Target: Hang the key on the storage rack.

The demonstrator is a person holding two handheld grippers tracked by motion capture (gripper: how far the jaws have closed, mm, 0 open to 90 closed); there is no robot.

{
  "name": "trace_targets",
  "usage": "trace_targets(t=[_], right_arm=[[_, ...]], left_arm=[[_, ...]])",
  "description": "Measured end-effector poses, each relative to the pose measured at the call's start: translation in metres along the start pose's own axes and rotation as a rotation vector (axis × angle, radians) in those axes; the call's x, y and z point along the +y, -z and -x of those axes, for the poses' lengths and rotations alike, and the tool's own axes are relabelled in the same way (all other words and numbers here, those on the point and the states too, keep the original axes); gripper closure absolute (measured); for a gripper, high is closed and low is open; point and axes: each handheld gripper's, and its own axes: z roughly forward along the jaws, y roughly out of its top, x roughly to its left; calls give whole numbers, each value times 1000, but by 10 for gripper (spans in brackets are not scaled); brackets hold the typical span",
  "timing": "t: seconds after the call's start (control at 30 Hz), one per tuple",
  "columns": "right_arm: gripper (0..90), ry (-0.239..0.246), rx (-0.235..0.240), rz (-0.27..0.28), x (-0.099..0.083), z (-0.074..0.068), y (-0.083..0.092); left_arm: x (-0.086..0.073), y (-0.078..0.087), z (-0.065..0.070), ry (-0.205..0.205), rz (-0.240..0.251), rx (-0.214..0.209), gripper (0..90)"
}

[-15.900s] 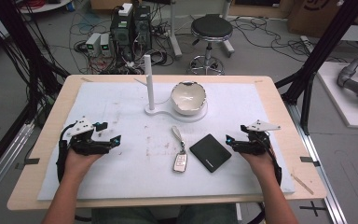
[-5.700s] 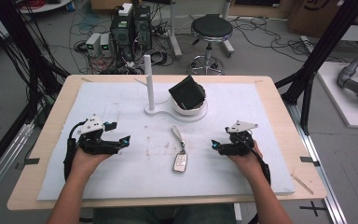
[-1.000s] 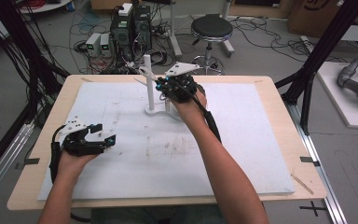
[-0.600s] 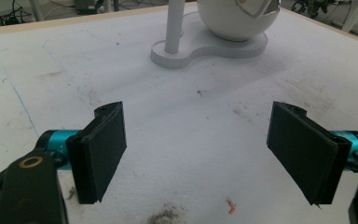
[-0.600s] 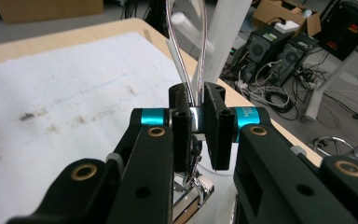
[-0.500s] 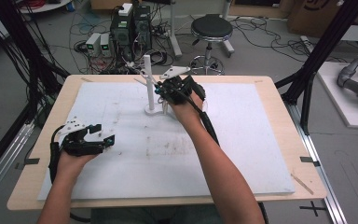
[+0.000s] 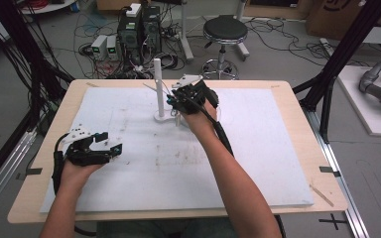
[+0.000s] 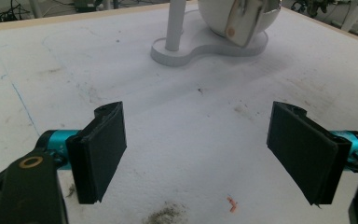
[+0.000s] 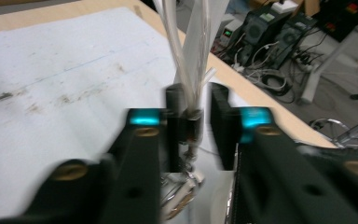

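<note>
Wallet and key fob have left the counter (image 7: 278, 148); right hand-held gripper (image 7: 177, 101) just parted over the bowl (image 8: 214, 21), left hand-held gripper (image 7: 110, 148) idle, open.

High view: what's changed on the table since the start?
The wallet went into the bowl. The right gripper carried the key off the mat to it; its jaws have just been opening, part of the key between them. The left gripper stayed put, open; stand unmoved.
</note>
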Motion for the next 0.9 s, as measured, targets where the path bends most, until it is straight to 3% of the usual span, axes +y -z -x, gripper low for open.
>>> trace_targets(t=[0.17,0.4,0.5,0.6,0.7,0.9], right_arm=[[546,9,-15,27,3,-1,9],[460,4,-16,13,-4,3,26],[439,-2,-23,41,-12,4,36],[377,-39,-6,11,-21,9,41],[375,-53,-8,41,-33,10,49],[362,-63,-12,32,-54,16,61]], left_arm=[[0,-1,1,0,-1,-2,198],[1,-1,2,-7,-3,-5,197],[2,-1,3,-9,1,-8,198],[2,-1,3,-10,1,-6,197],[2,-1,3,-8,5,-11,197],[5,-9,4,-16,12,-25,197]])
